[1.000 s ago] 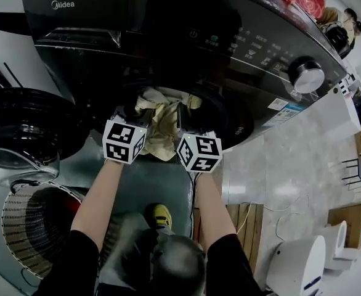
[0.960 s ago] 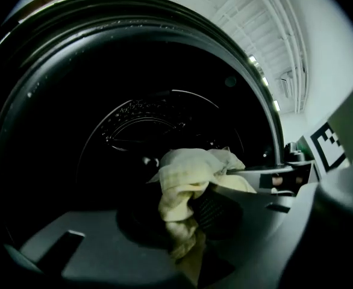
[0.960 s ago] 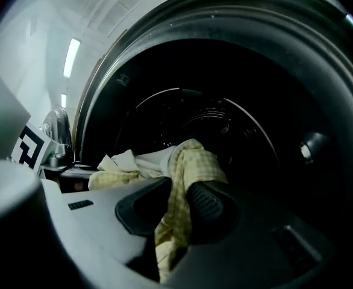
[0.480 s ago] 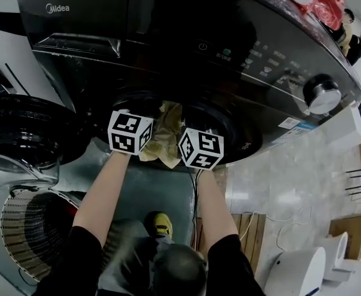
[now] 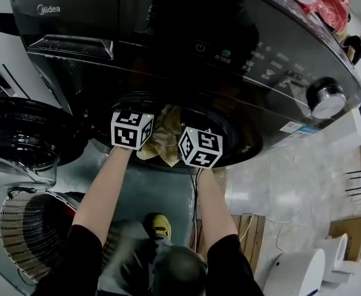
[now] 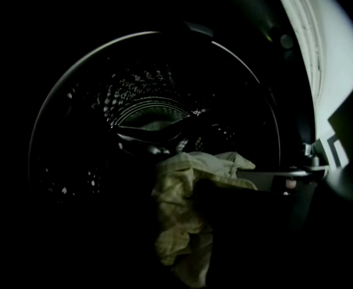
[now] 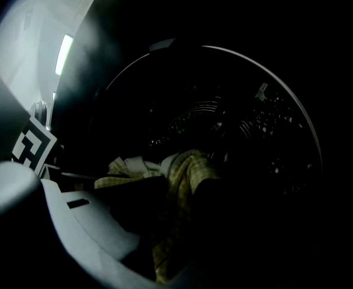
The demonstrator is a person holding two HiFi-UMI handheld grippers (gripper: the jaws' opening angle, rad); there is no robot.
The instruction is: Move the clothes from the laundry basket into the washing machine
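In the head view, both our arms reach into the open mouth of the dark Midea washing machine. The left gripper and right gripper are side by side at the opening. A pale yellow checked garment hangs between them over the lower rim. The round door stands swung open at the left, and the laundry basket sits on the floor below it.

In the left gripper view, the jaws have just been opening and stand parted. The garment is bunched loosely between them, inside the mouth of the perforated drum.

In the right gripper view, these jaws have also just been opening and stand narrowly apart. The same checked cloth droops in the gap, with the drum dark behind it.
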